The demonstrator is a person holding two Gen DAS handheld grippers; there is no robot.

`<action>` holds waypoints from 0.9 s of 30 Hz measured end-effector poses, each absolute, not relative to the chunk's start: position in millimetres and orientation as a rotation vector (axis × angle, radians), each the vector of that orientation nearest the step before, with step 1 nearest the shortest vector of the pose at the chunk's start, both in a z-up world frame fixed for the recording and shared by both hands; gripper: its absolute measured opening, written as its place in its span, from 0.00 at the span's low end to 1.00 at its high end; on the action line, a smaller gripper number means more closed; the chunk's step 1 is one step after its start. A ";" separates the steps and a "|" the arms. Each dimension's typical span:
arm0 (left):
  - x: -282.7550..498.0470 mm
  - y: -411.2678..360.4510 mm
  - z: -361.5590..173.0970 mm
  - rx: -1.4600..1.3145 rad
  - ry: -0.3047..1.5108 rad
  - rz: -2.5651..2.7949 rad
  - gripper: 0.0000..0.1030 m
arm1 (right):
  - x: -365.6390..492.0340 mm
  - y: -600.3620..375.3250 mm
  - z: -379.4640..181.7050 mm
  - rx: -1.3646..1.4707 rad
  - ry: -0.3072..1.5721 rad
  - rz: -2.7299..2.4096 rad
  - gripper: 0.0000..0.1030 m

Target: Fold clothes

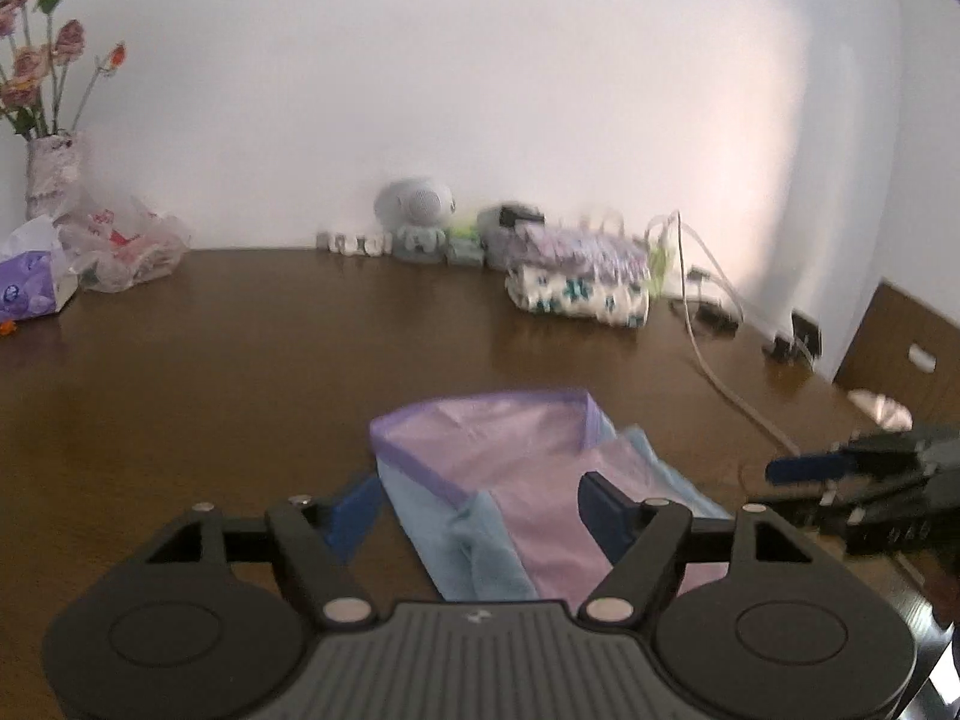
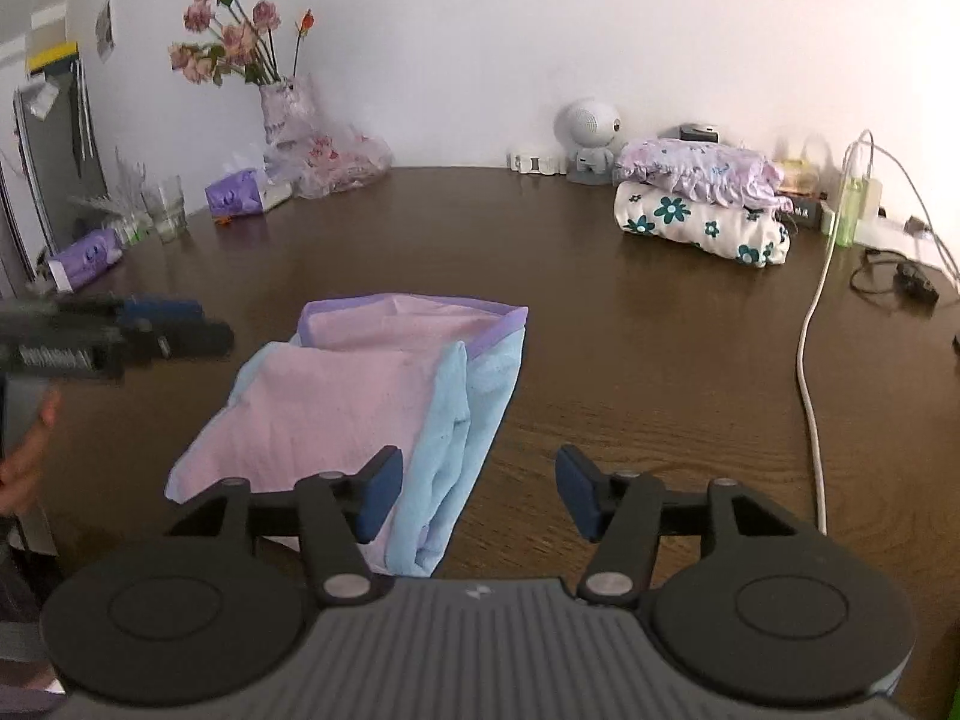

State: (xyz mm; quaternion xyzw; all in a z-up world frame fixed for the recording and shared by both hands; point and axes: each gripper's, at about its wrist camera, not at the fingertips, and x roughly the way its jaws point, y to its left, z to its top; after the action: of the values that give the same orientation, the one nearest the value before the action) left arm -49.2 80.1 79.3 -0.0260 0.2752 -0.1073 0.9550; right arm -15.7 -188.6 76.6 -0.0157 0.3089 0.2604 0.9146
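A half-folded pink-and-blue garment [image 2: 372, 396] lies on the dark wooden table [image 2: 600, 300] between two hand-held grippers, its purple-trimmed edge turned toward the wall. The left gripper [image 1: 480, 501] hangs over the cloth's near end with its blue pads spread wide, one on either side of the fabric, gripping nothing. The right gripper [image 2: 477, 495] is just as wide open and empty, one pad above the garment's blue border, the other over bare wood.

The fold appears to be midway: the piece is doubled over but not yet a compact bundle like the two folded garments [image 2: 702, 204] stacked near the wall. The next move likely calls for closing on a near edge or corner and carrying it across toward the trimmed end, both sides kept level.

What kind of garment this is cannot be told from here. Its nearest edge is hidden behind the gripper bodies, and the left wrist view is blurred. A white cable [image 2: 810, 360] trails along the table to the right, well apart from the cloth.
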 end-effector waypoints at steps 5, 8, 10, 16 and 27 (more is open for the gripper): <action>-41.9 62.5 76.9 -0.100 0.647 -0.213 0.70 | 2.1 -201.1 79.1 0.061 0.641 0.493 0.68; -55.1 42.9 80.7 -0.028 0.583 -0.302 0.70 | 0.1 -186.4 70.5 0.026 0.678 0.554 0.57; -55.5 36.5 77.3 0.016 0.599 -0.294 0.70 | -5.5 -174.2 64.1 -0.005 0.695 0.603 0.46; -47.5 49.1 56.6 0.001 0.725 -0.238 0.62 | -26.2 -148.9 51.6 -0.079 0.736 0.614 0.26; -60.2 58.9 81.3 -0.024 0.616 -0.188 0.62 | -68.8 -160.9 82.4 -0.009 0.667 0.764 0.48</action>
State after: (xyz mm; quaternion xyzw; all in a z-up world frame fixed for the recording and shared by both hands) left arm -60.2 58.9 81.3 -0.0117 0.3026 -0.0924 0.9486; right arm -68.8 -160.9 82.4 -0.0042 0.3194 0.3658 0.8742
